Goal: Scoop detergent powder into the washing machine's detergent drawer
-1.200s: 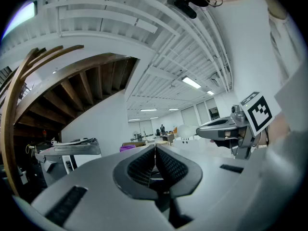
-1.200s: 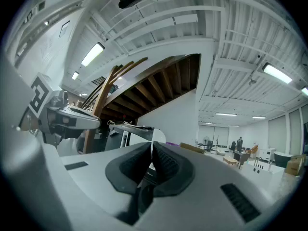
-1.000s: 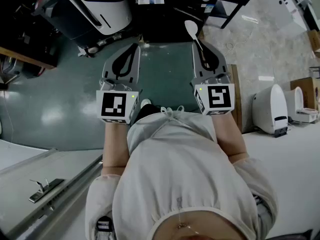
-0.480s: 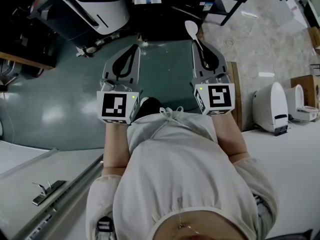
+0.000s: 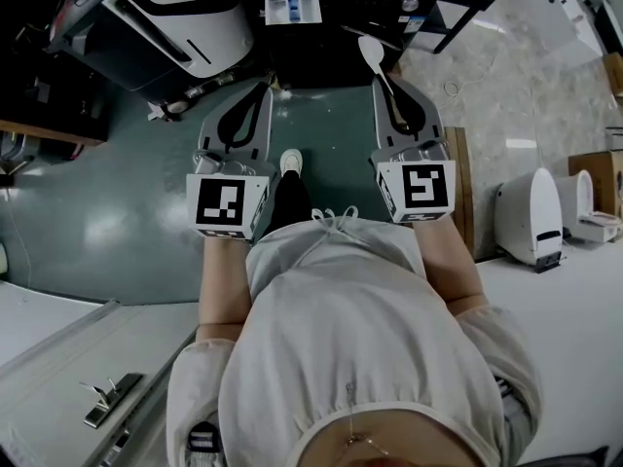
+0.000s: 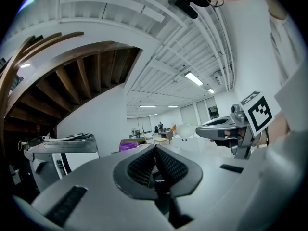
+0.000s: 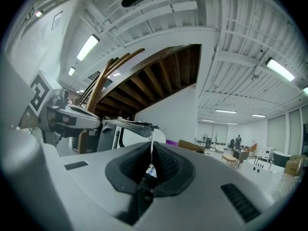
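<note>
As we are stepping forward, a shoe (image 5: 290,161) now showing between the grippers, what looks like the detergent drawer (image 5: 292,7) is drawing nearer. Our right gripper (image 5: 391,93) is clamping the white spoon (image 5: 371,53), and our left gripper (image 5: 258,95) is staying pinched together, empty.

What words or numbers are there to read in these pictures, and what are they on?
No word or number can be read anywhere.
White-and-blue part at the top of the head view: any print on it is too small to read.
Left marker cube on the left gripper: black-and-white squares, no letters.
Right marker cube on the right gripper: black-and-white squares, no letters.
</note>
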A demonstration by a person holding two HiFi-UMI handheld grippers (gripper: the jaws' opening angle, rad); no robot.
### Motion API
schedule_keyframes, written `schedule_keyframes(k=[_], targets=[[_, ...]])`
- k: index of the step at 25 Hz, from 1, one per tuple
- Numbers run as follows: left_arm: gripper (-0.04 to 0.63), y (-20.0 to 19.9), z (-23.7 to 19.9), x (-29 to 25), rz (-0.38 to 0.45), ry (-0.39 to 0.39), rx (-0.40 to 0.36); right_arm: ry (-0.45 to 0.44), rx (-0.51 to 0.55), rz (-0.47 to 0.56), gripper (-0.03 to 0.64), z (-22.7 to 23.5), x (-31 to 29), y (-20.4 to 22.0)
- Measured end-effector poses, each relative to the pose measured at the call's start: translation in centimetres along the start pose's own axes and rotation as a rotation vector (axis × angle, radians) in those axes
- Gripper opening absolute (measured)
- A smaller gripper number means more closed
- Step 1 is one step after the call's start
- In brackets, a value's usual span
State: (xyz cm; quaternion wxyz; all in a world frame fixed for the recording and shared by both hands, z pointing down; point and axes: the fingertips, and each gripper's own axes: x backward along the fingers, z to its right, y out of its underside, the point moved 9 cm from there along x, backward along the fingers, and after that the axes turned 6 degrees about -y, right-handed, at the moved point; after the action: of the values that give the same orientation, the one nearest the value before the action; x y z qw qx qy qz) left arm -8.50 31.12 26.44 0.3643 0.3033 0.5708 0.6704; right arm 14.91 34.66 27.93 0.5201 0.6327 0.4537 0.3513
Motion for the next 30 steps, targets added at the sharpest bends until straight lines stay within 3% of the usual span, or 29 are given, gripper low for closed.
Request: schedule_keyframes(k=[20, 30], targets=[[0.021, 3.8, -21.5, -21.7, 0.015, 0.061, 0.030, 0.063, -0.008, -0.068, 0.011, 4.4, -28.7, 0.6], [0.022, 5.7, -24.6, -28.5, -0.015, 0.092, 0.060, 0.072, -0.044, -0.114, 0.012, 8.0, -35.7, 1.9]])
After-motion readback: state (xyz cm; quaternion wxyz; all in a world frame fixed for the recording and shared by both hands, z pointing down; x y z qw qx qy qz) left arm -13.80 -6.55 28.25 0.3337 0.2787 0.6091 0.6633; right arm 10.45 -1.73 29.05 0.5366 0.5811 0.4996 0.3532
